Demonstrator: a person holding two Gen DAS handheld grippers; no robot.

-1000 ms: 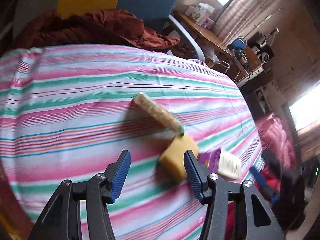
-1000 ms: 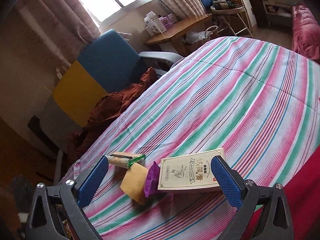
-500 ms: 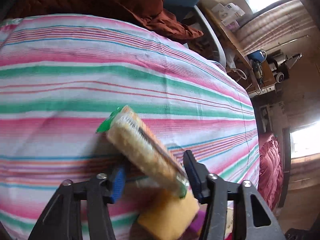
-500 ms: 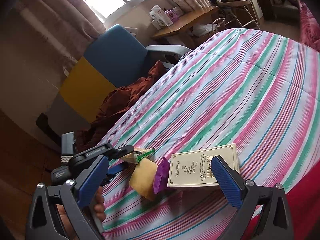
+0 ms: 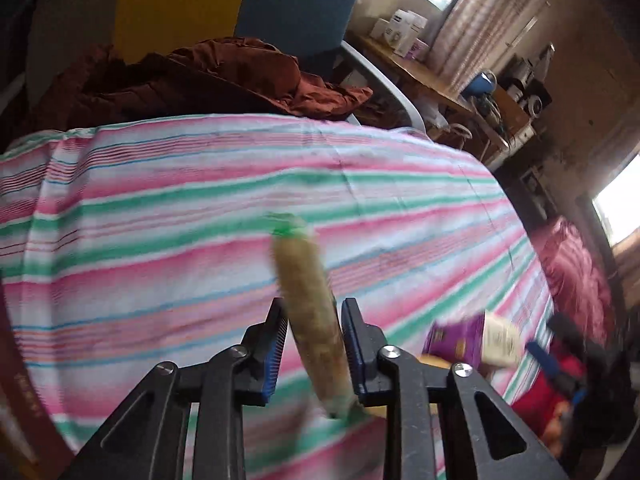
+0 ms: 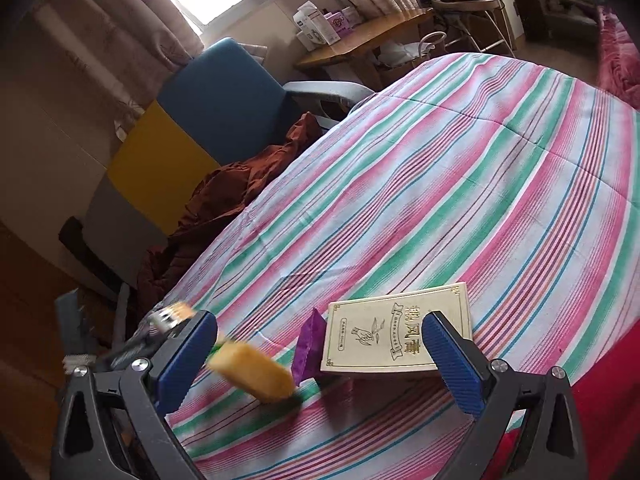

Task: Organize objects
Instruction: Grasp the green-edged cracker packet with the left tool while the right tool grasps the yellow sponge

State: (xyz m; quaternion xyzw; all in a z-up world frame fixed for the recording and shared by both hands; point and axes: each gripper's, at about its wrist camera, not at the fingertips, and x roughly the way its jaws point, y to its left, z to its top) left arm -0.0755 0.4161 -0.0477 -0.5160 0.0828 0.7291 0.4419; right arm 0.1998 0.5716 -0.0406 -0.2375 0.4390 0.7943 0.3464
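Note:
My left gripper [image 5: 314,344] is shut on a long cracker packet [image 5: 306,292] with green ends and holds it above the striped bedspread [image 5: 160,240]. In the right wrist view a yellow sponge [image 6: 252,372] lies on the spread between my blue fingers, next to a purple box [image 6: 307,344] and a cream box with Chinese lettering [image 6: 384,336]. My right gripper [image 6: 320,364] is wide open and empty, with its fingers on either side of these things. The purple box [image 5: 456,338] and cream box [image 5: 500,336] also show blurred at the right of the left wrist view.
A blue and yellow armchair [image 6: 208,120] with a brown cloth [image 6: 224,208] stands past the bed's far edge. A wooden desk with boxes [image 6: 360,36] is behind it. A red quilt [image 5: 576,280] lies at the right. The left gripper's body [image 6: 132,344] shows at the lower left.
My left gripper has closed on the cracker packet and lifted it off the spread. The sponge has shifted a little. My right gripper has moved slightly closer to the boxes.

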